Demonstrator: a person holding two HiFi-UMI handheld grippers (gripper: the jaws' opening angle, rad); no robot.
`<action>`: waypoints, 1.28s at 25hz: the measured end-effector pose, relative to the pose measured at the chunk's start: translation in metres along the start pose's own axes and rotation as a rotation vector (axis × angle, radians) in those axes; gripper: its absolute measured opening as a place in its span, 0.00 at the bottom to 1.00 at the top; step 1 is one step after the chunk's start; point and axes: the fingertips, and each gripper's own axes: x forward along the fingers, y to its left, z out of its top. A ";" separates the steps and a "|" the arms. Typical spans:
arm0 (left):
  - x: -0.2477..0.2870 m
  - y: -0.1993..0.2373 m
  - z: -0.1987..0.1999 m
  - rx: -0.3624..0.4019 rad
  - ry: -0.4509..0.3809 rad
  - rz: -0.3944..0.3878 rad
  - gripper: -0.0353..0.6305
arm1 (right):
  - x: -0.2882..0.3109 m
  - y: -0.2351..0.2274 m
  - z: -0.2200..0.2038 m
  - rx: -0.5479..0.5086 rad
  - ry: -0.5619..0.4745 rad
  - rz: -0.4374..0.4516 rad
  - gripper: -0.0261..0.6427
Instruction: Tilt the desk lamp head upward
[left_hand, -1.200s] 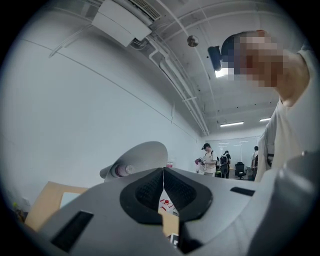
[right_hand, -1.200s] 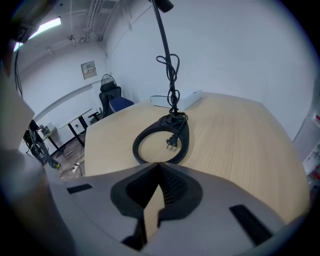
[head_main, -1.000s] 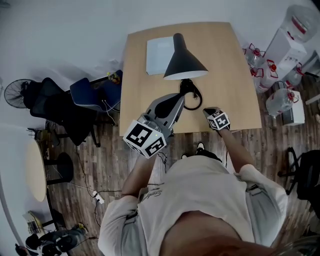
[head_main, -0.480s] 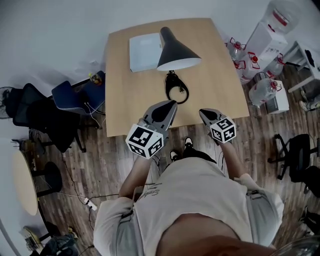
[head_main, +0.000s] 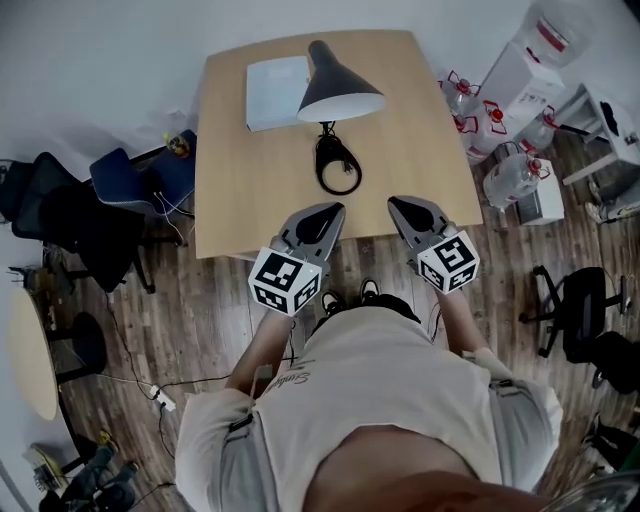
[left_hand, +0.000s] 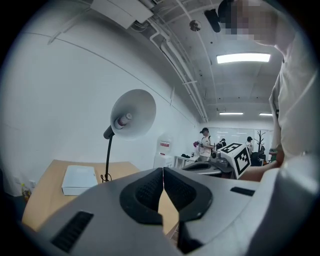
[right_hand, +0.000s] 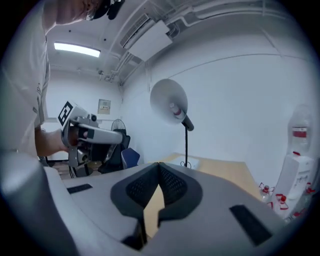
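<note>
A black desk lamp stands on the wooden table (head_main: 240, 190), its cone-shaped head (head_main: 335, 85) at the far side and its ring base (head_main: 337, 170) nearer me. In the left gripper view the lamp head (left_hand: 131, 114) faces this way, raised on a thin stem. The right gripper view shows the same lamp head (right_hand: 170, 106) too. My left gripper (head_main: 322, 214) and right gripper (head_main: 405, 208) hover over the table's near edge, both shut on nothing and well short of the lamp.
A white box (head_main: 275, 78) lies on the table left of the lamp. Blue and black chairs (head_main: 140, 180) stand left of the table. Water bottles (head_main: 510, 175) and a dispenser (head_main: 520, 70) crowd the right. A black chair (head_main: 580, 310) sits further right.
Both grippers have drawn back from the lamp's base toward the table's near edge. The view has shifted, so the table and lamp sit farther away.
</note>
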 end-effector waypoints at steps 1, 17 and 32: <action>-0.002 -0.001 -0.001 -0.007 0.002 0.013 0.08 | 0.000 0.003 0.008 0.000 -0.020 0.016 0.03; -0.005 -0.026 0.039 0.136 -0.050 0.100 0.08 | -0.017 0.006 0.082 -0.104 -0.197 0.079 0.03; -0.017 -0.017 0.059 0.231 -0.079 0.160 0.08 | -0.020 0.015 0.105 -0.152 -0.248 0.079 0.03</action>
